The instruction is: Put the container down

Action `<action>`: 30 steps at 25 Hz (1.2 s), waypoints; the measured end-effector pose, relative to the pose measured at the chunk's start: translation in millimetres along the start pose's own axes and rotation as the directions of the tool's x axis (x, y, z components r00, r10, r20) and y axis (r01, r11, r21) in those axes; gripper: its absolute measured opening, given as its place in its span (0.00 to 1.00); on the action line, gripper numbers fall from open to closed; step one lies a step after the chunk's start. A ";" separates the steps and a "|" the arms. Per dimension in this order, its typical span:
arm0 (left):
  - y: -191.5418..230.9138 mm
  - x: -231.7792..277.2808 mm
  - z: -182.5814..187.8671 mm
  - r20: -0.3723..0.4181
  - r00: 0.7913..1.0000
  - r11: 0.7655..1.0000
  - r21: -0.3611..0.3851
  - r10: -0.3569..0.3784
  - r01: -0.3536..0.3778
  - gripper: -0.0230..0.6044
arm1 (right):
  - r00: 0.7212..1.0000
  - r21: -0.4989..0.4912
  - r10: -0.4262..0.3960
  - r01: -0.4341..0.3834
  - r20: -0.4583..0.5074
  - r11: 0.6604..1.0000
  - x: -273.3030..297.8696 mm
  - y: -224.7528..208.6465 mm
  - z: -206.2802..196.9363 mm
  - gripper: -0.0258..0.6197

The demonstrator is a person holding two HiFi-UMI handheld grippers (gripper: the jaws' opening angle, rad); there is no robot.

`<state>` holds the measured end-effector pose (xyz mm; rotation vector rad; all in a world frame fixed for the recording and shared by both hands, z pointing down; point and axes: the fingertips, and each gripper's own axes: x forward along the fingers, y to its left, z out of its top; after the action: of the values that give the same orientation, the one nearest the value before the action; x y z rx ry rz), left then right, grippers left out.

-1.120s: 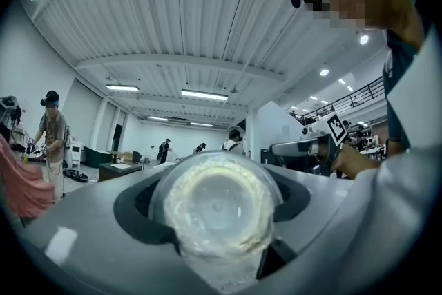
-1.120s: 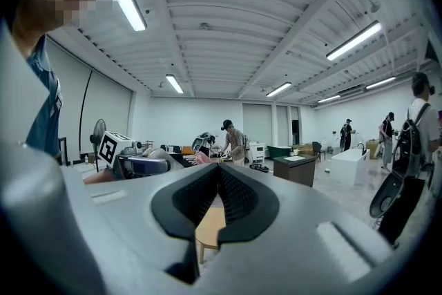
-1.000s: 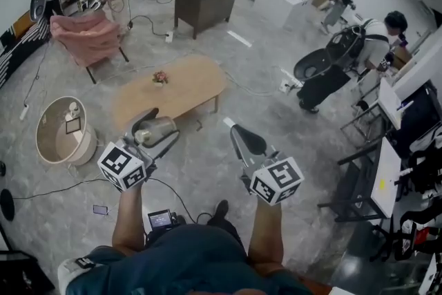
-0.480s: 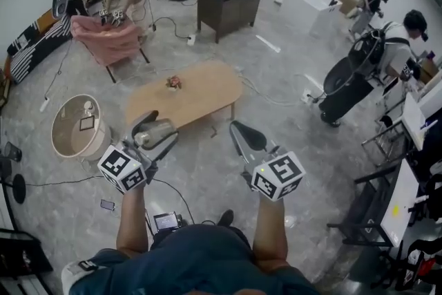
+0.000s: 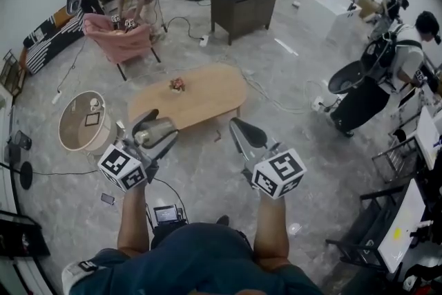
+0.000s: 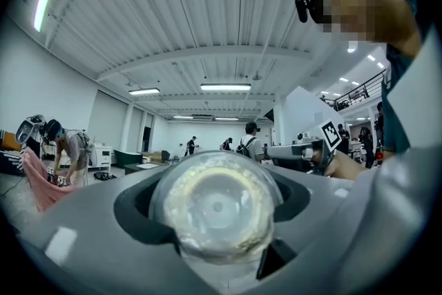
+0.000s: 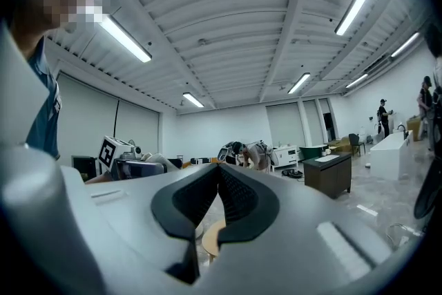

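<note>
Forearms, both bare, reach forward side by side at about waist height over the grey floor (image 5: 207,169), on the near side of the long edge of a low wooden table (image 5: 207,97). The left gripper (image 5: 160,126) points ahead and slightly inward, its jaws spread and clamped on the sides of a clear round container (image 6: 217,207), which hangs in the air, touching no surface. Seen end-on, the container shows a cloudy whitish ring inside; what it contains cannot be told. The right gripper (image 7: 217,179) is level with the left gripper and well apart from it, jaws pressed together with nothing between them. A small bunch of flowers (image 5: 178,84) stands near the table's far left edge.
</note>
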<state>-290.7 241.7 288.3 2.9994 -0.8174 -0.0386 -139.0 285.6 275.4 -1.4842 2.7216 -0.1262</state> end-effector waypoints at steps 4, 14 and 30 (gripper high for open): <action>-9.6 24.2 -2.3 -0.011 1.000 1.000 0.001 0.004 -0.004 0.56 | 1.000 0.016 0.003 -0.003 0.005 1.000 -10.1 -25.2 -1.4 0.06; 8.3 95.4 -5.7 0.001 0.997 0.996 -0.037 -0.083 0.083 0.56 | 0.997 0.027 -0.083 0.083 -0.005 0.996 -9.7 -81.4 -2.6 0.06; 122.3 209.0 4.4 0.076 0.945 0.944 -0.071 -0.318 0.323 0.56 | 0.951 -0.029 -0.306 0.305 -0.038 0.952 82.8 -157.3 17.9 0.06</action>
<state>-172.7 30.1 285.4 3.0302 -0.3117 -0.1720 -50.8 130.2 272.2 -1.9216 2.5092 -0.1372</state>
